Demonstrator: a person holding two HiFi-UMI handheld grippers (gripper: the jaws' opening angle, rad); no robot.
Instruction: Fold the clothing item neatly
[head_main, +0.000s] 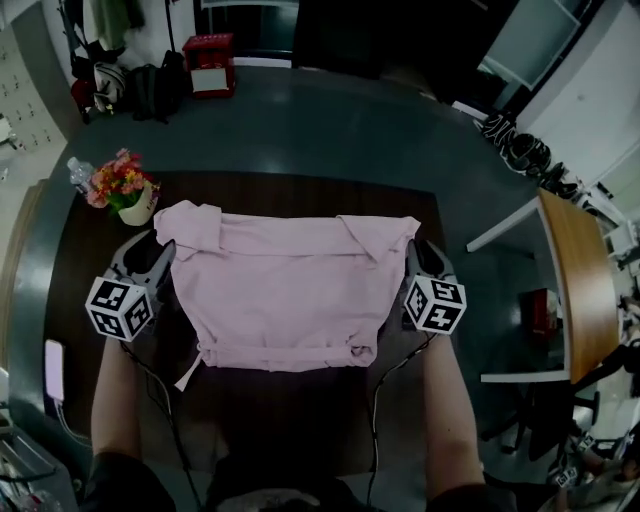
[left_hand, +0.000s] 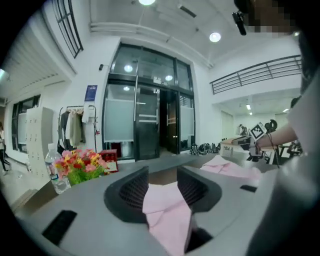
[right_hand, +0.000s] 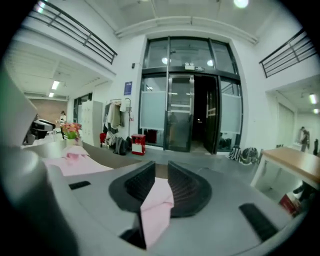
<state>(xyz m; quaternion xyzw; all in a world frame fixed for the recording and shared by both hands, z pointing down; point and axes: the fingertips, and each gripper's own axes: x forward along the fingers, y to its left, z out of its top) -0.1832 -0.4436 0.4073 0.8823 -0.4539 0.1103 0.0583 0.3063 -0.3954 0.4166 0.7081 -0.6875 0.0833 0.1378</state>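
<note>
Pink shirt (head_main: 285, 290) lies on the surface (head_main: 280, 410), its edges loose between the parted jaws of your left gripper (left_hand: 162, 187) and right gripper (right_hand: 161, 187); snagged cloth could drag the fold askew as you withdraw.

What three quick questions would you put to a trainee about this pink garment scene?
1. True or false: the pink garment lies on the floor.
2. What stands beyond the garment's far left corner? A flowers, B a laptop, C a mug.
3. Fill in: between the jaws of the left hand-held gripper and of the right hand-held gripper sits pink ____.
Key: 1 false, it lies on the table; 2 A; 3 fabric.
</note>
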